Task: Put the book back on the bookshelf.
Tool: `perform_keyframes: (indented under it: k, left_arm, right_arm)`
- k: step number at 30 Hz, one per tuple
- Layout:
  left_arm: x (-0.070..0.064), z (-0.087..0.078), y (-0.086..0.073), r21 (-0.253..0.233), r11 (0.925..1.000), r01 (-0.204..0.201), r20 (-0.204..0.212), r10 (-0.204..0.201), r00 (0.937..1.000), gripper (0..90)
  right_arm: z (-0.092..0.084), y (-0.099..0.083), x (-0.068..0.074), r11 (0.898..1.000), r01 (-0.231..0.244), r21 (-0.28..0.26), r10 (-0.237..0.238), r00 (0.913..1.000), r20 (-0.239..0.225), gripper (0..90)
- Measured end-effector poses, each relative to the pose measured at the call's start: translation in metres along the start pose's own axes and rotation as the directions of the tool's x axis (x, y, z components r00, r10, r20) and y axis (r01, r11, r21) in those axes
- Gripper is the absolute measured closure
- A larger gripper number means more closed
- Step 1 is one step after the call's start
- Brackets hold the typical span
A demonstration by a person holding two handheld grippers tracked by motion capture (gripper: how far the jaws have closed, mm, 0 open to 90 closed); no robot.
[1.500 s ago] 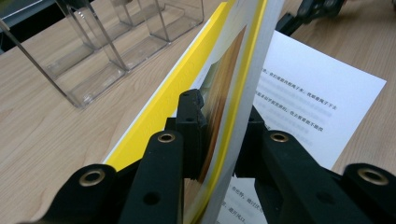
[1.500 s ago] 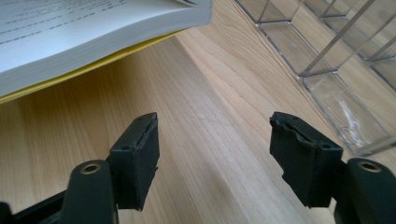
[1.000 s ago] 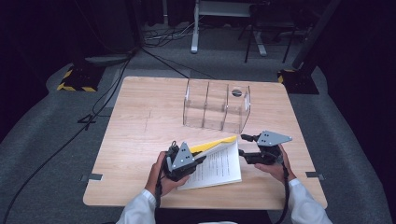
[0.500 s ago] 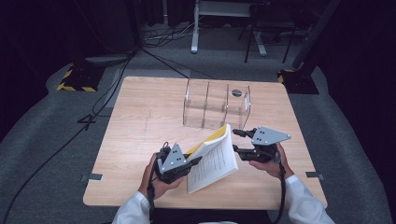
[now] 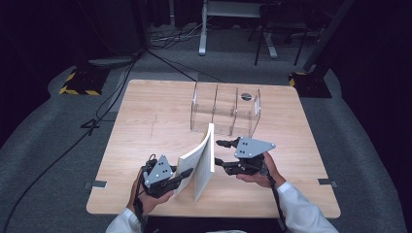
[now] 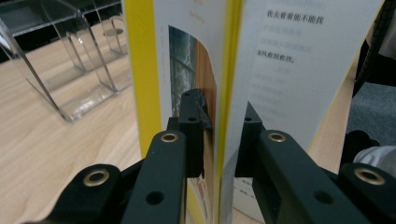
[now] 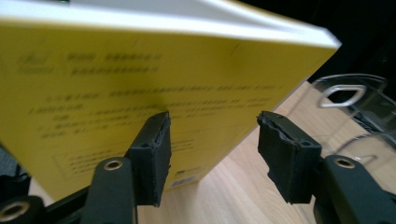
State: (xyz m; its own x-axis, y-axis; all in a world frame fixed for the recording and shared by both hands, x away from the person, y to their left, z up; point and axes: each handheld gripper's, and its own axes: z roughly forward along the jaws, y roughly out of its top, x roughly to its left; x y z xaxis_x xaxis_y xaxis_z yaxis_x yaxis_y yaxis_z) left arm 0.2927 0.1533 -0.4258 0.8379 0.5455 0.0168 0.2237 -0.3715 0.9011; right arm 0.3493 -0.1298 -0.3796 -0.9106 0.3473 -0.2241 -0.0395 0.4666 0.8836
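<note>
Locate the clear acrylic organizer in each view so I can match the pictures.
High view: clear acrylic organizer at the table's far middle.
Left gripper view: upper left, left of the book.
Right gripper view: right edge.
Shared landmark: the yellow-covered book, standing before it.

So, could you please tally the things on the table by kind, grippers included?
Book: 1
Clear acrylic organiser: 1
Handheld grippers: 2, left gripper and right gripper
Total: 4

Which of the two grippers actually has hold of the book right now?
The left gripper: its jaws are clamped on the book's open cover. The right gripper is open, jaws beside the back cover.
</note>
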Motion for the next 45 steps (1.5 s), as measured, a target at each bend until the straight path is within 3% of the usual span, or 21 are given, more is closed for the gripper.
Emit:
perform_keyframes:
  k: [2,5,10,13,17,19,29,34,39,43,45]
  left_arm:
    - [0.001,0.001,-0.003,0.007,0.9999,0.016,0.016,-0.016,0.9998,76.0]
    - [0.001,0.008,-0.011,0.071,0.9975,0.004,0.016,-0.005,0.9999,73.7]
    - [0.006,0.015,-0.013,0.039,0.9983,0.043,0.085,-0.046,0.9953,73.4]
    - [0.005,0.027,-0.009,0.024,0.9991,0.035,0.118,-0.038,0.9922,73.2]
    - [0.004,0.041,-0.004,0.006,0.9999,0.014,0.138,-0.014,0.9903,74.2]
    - [0.002,0.052,0.003,-0.008,1.0,0.003,0.145,-0.002,0.9895,73.9]
    - [-0.004,0.092,0.022,-0.042,0.999,0.018,0.191,-0.01,0.9815,74.6]
    - [-0.004,0.091,0.023,-0.031,0.9995,0.003,0.189,0.003,0.982,68.8]
    - [-0.005,0.075,0.021,-0.024,0.9997,-0.009,0.208,0.013,0.9781,63.7]
    - [-0.007,0.067,0.018,-0.005,0.9997,-0.024,0.226,0.025,0.9738,55.7]
    - [-0.008,0.064,0.016,0.007,0.9997,-0.024,0.218,0.022,0.9756,44.0]
  right_arm:
    - [0.003,0.0,0.003,1.0,0.008,0.006,-0.008,1.0,-0.004,44.0]
    - [0.012,-0.004,0.01,1.0,0.01,0.017,-0.009,0.9997,-0.021,43.9]
    - [0.018,-0.014,0.012,1.0,-0.013,0.027,0.014,0.9994,-0.032,43.8]
    - [0.017,-0.021,0.01,0.999,-0.029,0.023,0.03,0.9991,-0.029,42.6]
    - [0.006,-0.029,0.004,0.999,-0.031,0.033,0.032,0.9993,-0.022,40.2]
    - [-0.005,-0.036,0.0,0.998,-0.034,0.045,0.033,0.9993,0.018,40.4]
    - [-0.038,-0.053,-0.016,0.995,-0.095,0.013,0.093,0.9915,0.091,41.3]
    - [-0.042,-0.057,-0.015,0.995,-0.095,0.006,0.094,0.9917,0.088,40.0]
    - [-0.038,-0.053,-0.009,0.997,-0.077,-0.006,0.077,0.9913,0.107,41.2]
    - [-0.033,-0.049,-0.005,0.997,-0.075,-0.013,0.076,0.9911,0.11,41.4]
    - [-0.032,-0.048,-0.004,0.998,-0.068,-0.01,0.069,0.9912,0.114,41.4]
